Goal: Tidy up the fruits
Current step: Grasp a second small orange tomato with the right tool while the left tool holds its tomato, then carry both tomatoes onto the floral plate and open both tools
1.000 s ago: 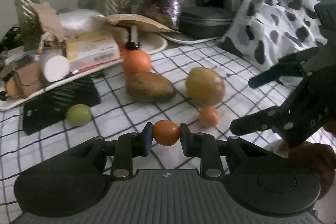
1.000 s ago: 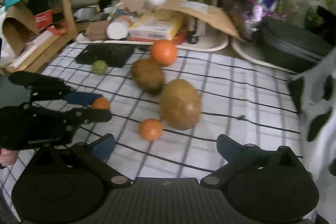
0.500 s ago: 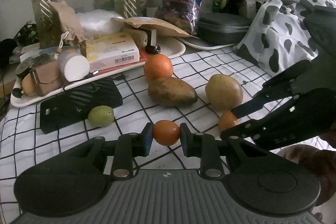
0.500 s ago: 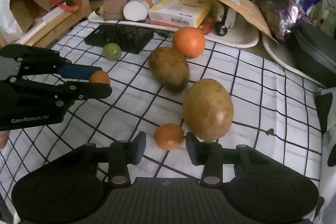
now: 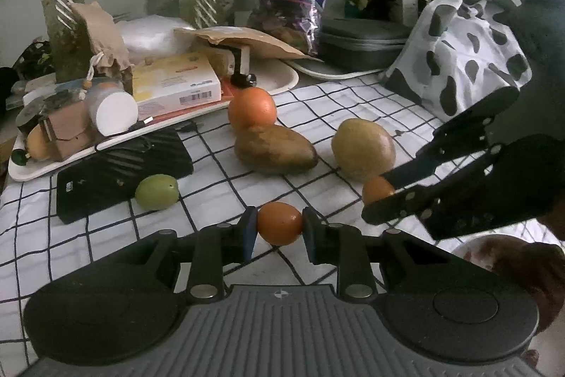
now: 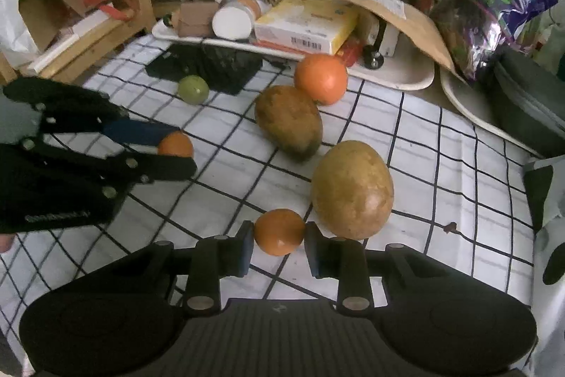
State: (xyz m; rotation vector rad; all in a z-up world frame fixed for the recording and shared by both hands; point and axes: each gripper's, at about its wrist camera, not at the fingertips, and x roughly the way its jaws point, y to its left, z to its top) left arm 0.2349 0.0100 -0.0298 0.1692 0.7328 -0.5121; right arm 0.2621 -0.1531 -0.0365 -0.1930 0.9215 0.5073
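Left wrist view: I am pinching a small orange fruit (image 5: 279, 223) between the pads of my left claw (image 5: 277, 228), holding it just above the checked cloth (image 5: 353, 94). My right claw (image 6: 279, 241) is closing on a second small orange fruit (image 6: 279, 231), which is sitting right beside the pale mango (image 6: 352, 189); the pads are touching or nearly touching both sides of it, and whether it is lifted or resting on the cloth I cannot tell.

The rest of the fruit is lying loose on the cloth. A large orange (image 5: 251, 108) is touching the far end of a brown mango (image 5: 275, 149), the pale mango is sitting apart to their right, and a small green fruit (image 5: 156, 192) is resting against the edge of a flat black device (image 5: 116, 168). Behind them a white tray (image 5: 279, 83) is carrying boxes and jars (none of it fruit, as far as I can make out).

Judging from this, the sorting is only beginning: two small fruits are in my claws, four are waiting, and no bowl or basket for them is clearly showing.
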